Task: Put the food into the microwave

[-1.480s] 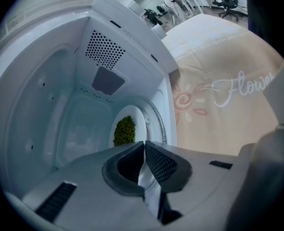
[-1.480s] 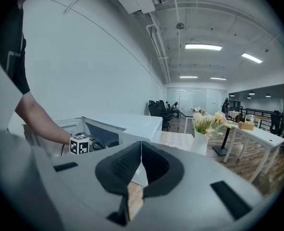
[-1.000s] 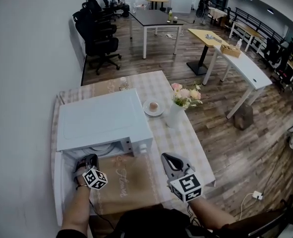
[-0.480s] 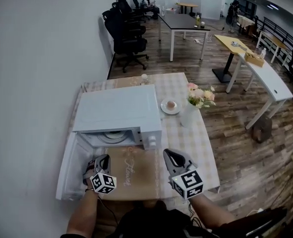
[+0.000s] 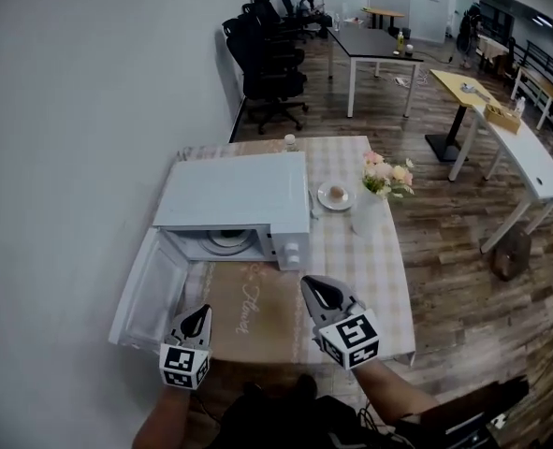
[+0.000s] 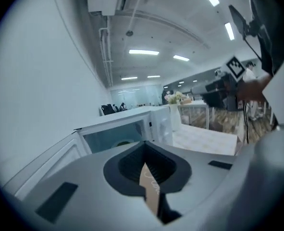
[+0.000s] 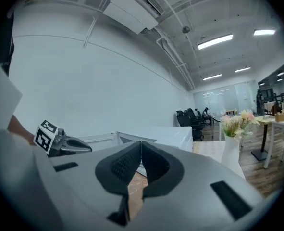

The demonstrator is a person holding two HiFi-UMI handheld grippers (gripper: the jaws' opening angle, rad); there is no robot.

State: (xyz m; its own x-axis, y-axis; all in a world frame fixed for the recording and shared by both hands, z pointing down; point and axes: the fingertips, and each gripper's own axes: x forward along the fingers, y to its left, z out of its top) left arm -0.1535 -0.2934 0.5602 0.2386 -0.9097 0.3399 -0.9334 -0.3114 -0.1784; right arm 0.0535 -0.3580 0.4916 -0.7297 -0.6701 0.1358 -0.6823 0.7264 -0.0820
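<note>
- Presently, head view, progress: the microwave (image 5: 229, 195) stands with its door (image 5: 150, 293) swung wide to the left, and the round turntable (image 5: 227, 241) shows in the cavity. I judge the opening step done. The food (image 5: 338, 195) sits on a plate (image 5: 325, 201) right of the microwave, just beside the vase (image 5: 368, 218). It is not yet fetched and lies well apart from my left gripper (image 5: 201, 314) and right gripper (image 5: 315, 288).
- Head view, materials: the microwave is a pale, smooth, boxy shell. The food is a small, rounded tan piece, and the plate is white and round. The table (image 5: 379, 269) is under a checked cloth, with a brown mat (image 5: 248, 311) bearing script lettering in front of the microwave. The vase is white and holds pink and cream flowers (image 5: 388, 174).
- Left gripper view: my left gripper (image 6: 143, 146) has its jaws pressed together at the tips, pinching nothing. The pads are dark and ribbed, and a sliver of mat shows through the slit below them. The open door and cavity lie ahead.
- Right gripper view: my right gripper (image 7: 141, 143) is likewise closed and empty, with the same ribbed pads in a grey matte body. The vase stands off to the right.
- Left to do, by my reckoning: lift the plate, set it on the turntable and close the door.
</note>
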